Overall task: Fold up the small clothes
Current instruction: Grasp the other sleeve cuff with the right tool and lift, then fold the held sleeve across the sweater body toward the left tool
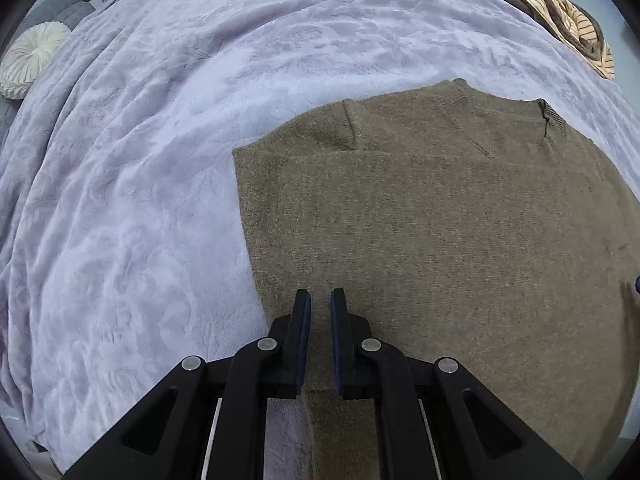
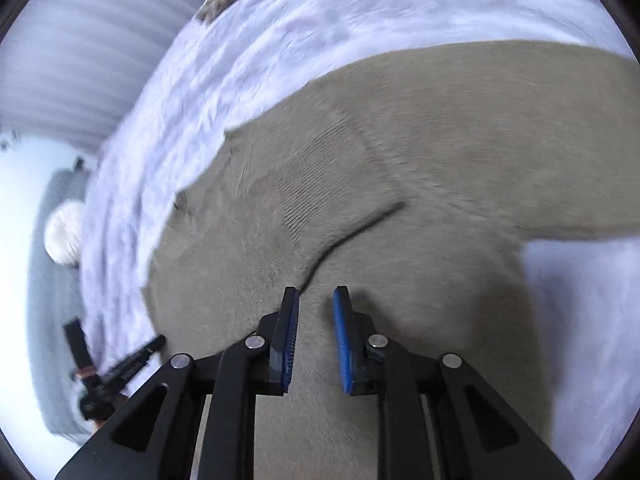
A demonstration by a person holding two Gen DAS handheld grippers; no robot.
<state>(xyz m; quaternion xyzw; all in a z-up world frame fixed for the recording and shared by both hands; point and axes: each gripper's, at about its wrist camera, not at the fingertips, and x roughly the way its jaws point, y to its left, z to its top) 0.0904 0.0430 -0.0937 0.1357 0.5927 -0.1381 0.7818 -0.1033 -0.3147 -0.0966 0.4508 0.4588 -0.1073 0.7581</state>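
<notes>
A brown knitted sweater [image 1: 440, 220] lies spread flat on a bed covered by a pale lilac plush blanket [image 1: 140, 180]. One sleeve is folded in across the body, its ribbed cuff [image 2: 320, 176] lying on the chest, and the neckline points toward the far side of the bed. The sweater's straight side edge runs well in from the bed's left edge, with a wide stretch of bare blanket between them.

The left gripper [image 1: 320, 294] hangs steeply over the sweater's near part, just inside that side edge. Its jaws are almost together, only a thin gap between the blue pads, and nothing is caught in them.

The right gripper [image 2: 316, 292] hovers over the sweater's middle, close to the folded sleeve; this view is smeared with motion. Its jaws stand a little apart, wider than the left pair, and they are empty, with the knit visible below through the gap.

At the bed's far right corner sits a heap of other clothes [image 1: 572, 28], brown and cream-striped. Off the bed's left edge a round pleated cream cushion [image 1: 32, 58] rests on grey padded seating.
</notes>
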